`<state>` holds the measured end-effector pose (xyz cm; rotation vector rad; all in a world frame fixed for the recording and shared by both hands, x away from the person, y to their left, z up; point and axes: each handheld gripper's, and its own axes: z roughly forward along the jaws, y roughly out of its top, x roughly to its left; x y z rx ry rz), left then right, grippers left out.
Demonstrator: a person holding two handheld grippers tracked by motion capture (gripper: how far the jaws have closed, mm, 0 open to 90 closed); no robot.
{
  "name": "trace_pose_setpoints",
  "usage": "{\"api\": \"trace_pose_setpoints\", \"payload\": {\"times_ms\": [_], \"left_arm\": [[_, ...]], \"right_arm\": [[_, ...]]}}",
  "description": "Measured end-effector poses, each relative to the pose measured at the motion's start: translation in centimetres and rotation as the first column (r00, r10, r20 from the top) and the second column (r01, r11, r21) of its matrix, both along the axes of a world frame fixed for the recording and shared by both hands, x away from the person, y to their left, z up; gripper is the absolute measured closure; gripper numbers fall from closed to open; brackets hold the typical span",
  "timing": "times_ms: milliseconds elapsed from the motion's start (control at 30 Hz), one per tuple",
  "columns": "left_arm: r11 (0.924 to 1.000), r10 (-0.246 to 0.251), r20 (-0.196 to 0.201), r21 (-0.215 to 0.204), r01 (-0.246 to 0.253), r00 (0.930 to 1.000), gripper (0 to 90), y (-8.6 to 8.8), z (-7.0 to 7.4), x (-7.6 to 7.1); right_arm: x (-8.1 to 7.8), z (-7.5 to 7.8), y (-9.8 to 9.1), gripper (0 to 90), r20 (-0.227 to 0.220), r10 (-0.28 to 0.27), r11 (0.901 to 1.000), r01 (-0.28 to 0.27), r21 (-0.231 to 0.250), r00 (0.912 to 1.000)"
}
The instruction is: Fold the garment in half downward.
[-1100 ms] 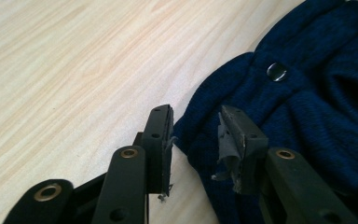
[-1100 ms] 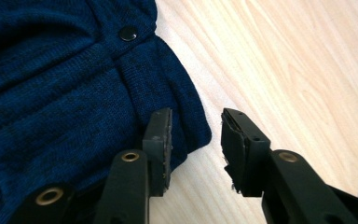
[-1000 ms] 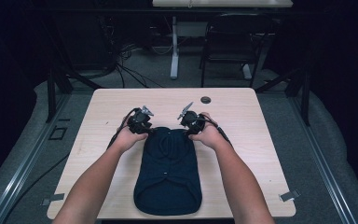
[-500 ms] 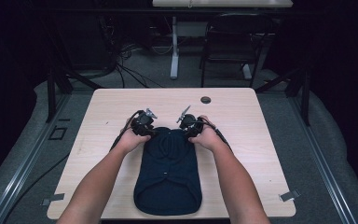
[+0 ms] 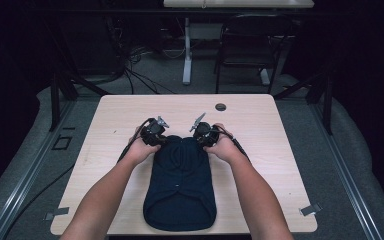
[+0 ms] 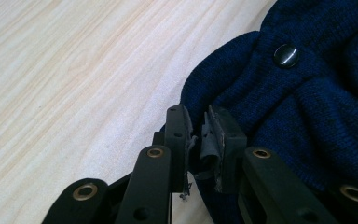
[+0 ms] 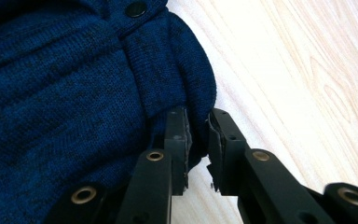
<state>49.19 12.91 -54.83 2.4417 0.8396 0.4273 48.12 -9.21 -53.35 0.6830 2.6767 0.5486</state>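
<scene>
**Now gripping both far corners of the navy garment**

Lying lengthwise on the wooden table [image 5: 105, 150], nearer the person's edge than the far one: a dark blue knitted garment [image 5: 180, 190], folded narrow, hem rounded toward the person, collar end pointing away; well beyond the garment, near the far edge, a small dark round grommet [image 5: 220, 106] set in the tabletop.

At the garment's far-left corner: the left gripper [image 5: 156, 131], seen close in the left gripper view as left gripper [image 6: 200, 135]; jaws nearly pressed together, pinching a thin fold of the knit edge between the pads; just beyond the pinch, on the garment's ribbed band, a dark button [image 6: 286, 54]; bare table to the left of the cloth.

At the garment's far-right corner: the right gripper [image 5: 204, 134], in its own view right gripper [image 7: 197, 137]; jaws close together with a bulge of the knit rolled edge caught between them; a second button [image 7: 135, 8] farther along the band, toward the garment's middle.

Judged as the grasping step of a fold or a straightening: both far corners taken, cloth not yet raised off the table.

Next move, as a judgement: lifting both corners together and evenly, then either carrying them toward the garment's near hem to fold it in half or pulling away to smooth it; calls for matched height and pace on both sides, and firm enough pinches, since the left hold looks thin and could slip off the knit.
</scene>
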Motion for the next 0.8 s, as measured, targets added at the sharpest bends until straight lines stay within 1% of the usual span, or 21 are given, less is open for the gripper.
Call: {"api": "trace_pose_setpoints", "payload": {"times_ms": [33,67,133,267,333,400,433,500,633,667,700,800], "left_arm": [[1.0000,-0.001,-0.001,-0.003,0.001,1.0000,78.9,0.0,0.1,-0.1],[1.0000,-0.001,0.003,-0.004,0.001,1.0000,78.9,0.0,0.2,-0.1],[1.0000,-0.002,0.012,-0.004,0.002,0.9999,78.9,-0.1,0.4,-0.2],[1.0000,-0.004,0.024,-0.006,0.004,0.9997,78.9,0.0,0.9,-0.4],[0.9999,-0.008,0.032,-0.007,0.008,0.9995,78.9,0.1,1.5,-0.4],[0.9999,-0.012,0.046,-0.004,0.012,0.9989,78.9,0.1,2.2,-0.4],[0.9999,-0.010,0.058,-0.003,0.010,0.9983,78.9,0.2,2.6,-0.4],[0.9998,-0.007,0.076,-0.018,0.008,0.9971,78.9,0.3,3.5,-0.5],[0.9998,0.002,0.114,-0.021,0.000,0.9935,79.0,0.6,5.4,-0.6],[0.9998,0.002,0.114,-0.021,0.000,0.9935,79.0,0.6,5.4,-0.6],[0.9996,0.000,0.129,-0.029,0.004,0.9916,79.0,0.8,6.3,-0.6],[0.9996,0.000,0.158,-0.029,0.005,0.9875,79.0,0.8,7.5,-0.7]], "right_arm": [[-0.1,0.0,0.0,77.9,0.000,0.000,1.0000,0.000,0.008,1.0000],[-0.1,0.1,-0.1,78.0,0.004,0.002,1.0000,-0.002,0.000,1.0000],[-0.3,0.2,-0.1,77.9,0.008,0.006,1.0000,-0.006,0.005,1.0000],[-0.5,0.7,-0.2,78.0,0.019,0.013,0.9999,-0.013,0.007,0.9997],[-0.5,1.1,-0.3,78.0,0.027,0.017,0.9998,-0.017,0.006,0.9995],[-0.5,1.6,-0.3,78.1,0.036,0.018,0.9998,-0.018,0.013,0.9992],[-0.5,1.9,-0.3,78.1,0.047,0.018,0.9997,-0.019,0.013,0.9987],[-0.5,2.6,-0.4,78.2,0.058,0.016,0.9996,-0.017,0.021,0.9982],[-0.5,4.4,-0.4,78.5,0.091,0.012,0.9991,-0.016,0.038,0.9958],[-0.5,4.9,-0.4,78.6,0.100,0.008,0.9986,-0.013,0.051,0.9950],[-0.5,5.3,-0.4,78.6,0.110,0.009,0.9989,-0.014,0.045,0.9938],[-0.6,6.6,-0.4,78.7,0.138,0.007,0.9986,-0.014,0.051,0.9904]]}}
